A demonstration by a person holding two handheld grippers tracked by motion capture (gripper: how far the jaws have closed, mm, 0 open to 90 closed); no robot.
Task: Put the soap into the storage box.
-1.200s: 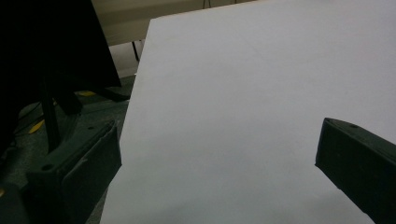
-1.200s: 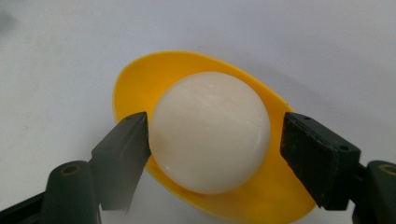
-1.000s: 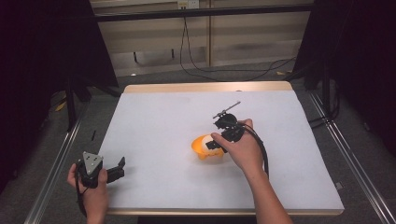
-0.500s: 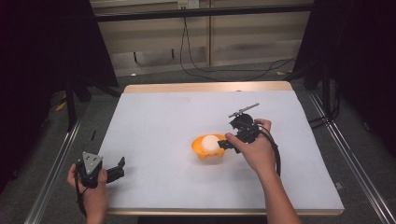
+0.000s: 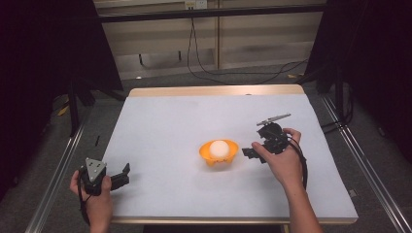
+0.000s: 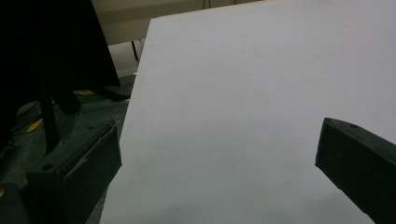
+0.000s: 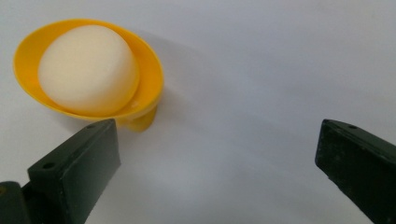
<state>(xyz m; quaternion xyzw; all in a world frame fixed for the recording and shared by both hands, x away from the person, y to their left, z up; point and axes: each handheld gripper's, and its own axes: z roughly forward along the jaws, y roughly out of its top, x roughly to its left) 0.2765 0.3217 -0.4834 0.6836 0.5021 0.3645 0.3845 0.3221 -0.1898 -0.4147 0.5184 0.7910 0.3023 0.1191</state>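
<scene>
The white lump [image 7: 88, 70] hides the floor of the yellow bowl [image 7: 152, 79] from me. In both gripper views my jaws are cut off by the bottom edge. My forearms run out of the high view's bottom.

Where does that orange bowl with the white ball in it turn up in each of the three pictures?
High view: the orange bowl sits near the middle of the white table, just left of the right gripper.
Left gripper view: not in it; bare table between open jaws.
Right gripper view: upper left, the bowl holds the white ball, just beyond the left jaw.
Shared landmark: the white table.
</scene>
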